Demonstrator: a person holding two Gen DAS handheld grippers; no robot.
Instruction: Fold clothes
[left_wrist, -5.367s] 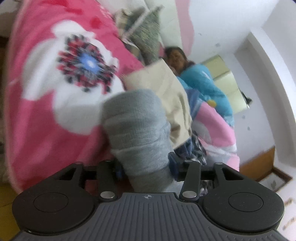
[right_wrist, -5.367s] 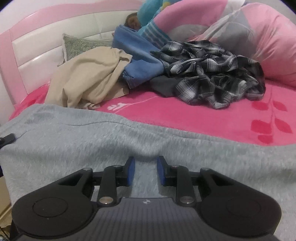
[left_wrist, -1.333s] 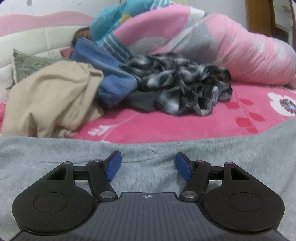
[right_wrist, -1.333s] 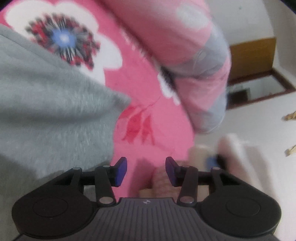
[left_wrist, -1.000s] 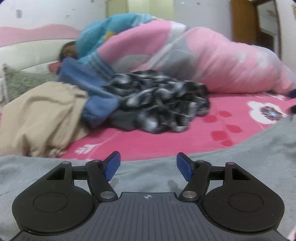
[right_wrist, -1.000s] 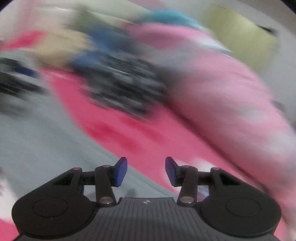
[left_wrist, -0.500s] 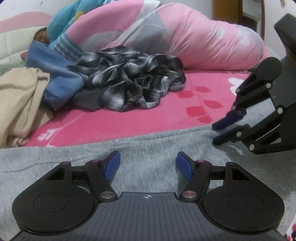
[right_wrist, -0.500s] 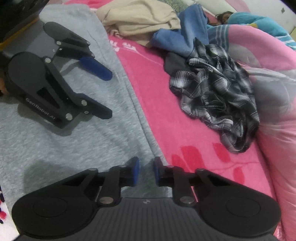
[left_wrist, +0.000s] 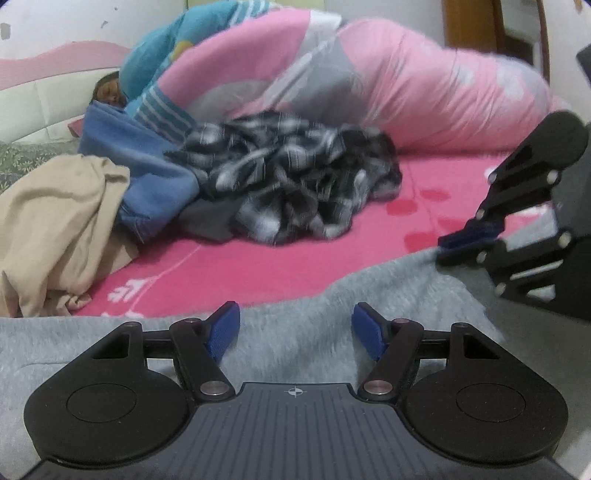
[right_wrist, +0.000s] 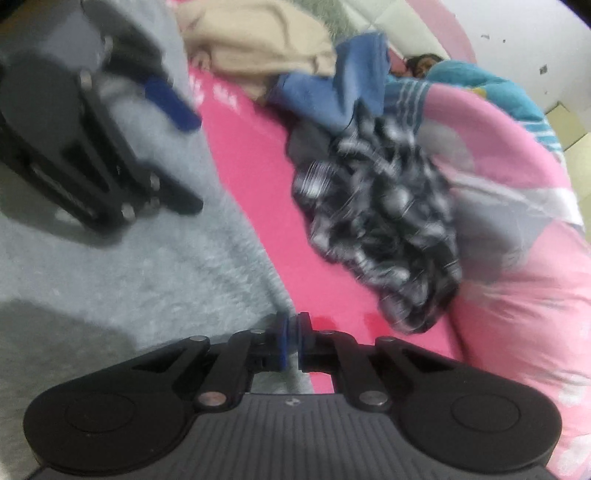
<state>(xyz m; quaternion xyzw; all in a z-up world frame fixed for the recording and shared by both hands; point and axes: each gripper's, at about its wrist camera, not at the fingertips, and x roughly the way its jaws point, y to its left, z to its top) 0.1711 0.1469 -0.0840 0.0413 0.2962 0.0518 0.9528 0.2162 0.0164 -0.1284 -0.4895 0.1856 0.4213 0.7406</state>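
Left wrist view: large pink bed cover (left_wrist: 295, 266) with red leaf print across the whole middle. Behind it, long rolled pink-and-grey quilt (left_wrist: 406, 92), with a person lying under a turquoise blanket (left_wrist: 155, 44) at the white-and-pink headboard (left_wrist: 37, 96). In front of the quilt, pile of unfolded clothes: crumpled black-and-white checked shirt (left_wrist: 295, 184), touching a blue cloth (left_wrist: 147, 177) on its left, then a beige garment (left_wrist: 55, 221) at the far left.

Nearest to the camera, grey fleecy garment (left_wrist: 295, 332), spread flat on the bed cover along the near edge of the bed. Left hand-held gripper (left_wrist: 294, 332) just above this grey garment, blue pads spread apart, nothing pinched between them. Right hand-held gripper (left_wrist: 469, 236) seen at the right side, at the far edge of the grey garment.

Right wrist view, blurred: right hand-held gripper (right_wrist: 290, 339) pressed together at the grey garment's edge (right_wrist: 284, 306), next to the pink cover; cannot tell for sure if cloth is pinched between the pads.
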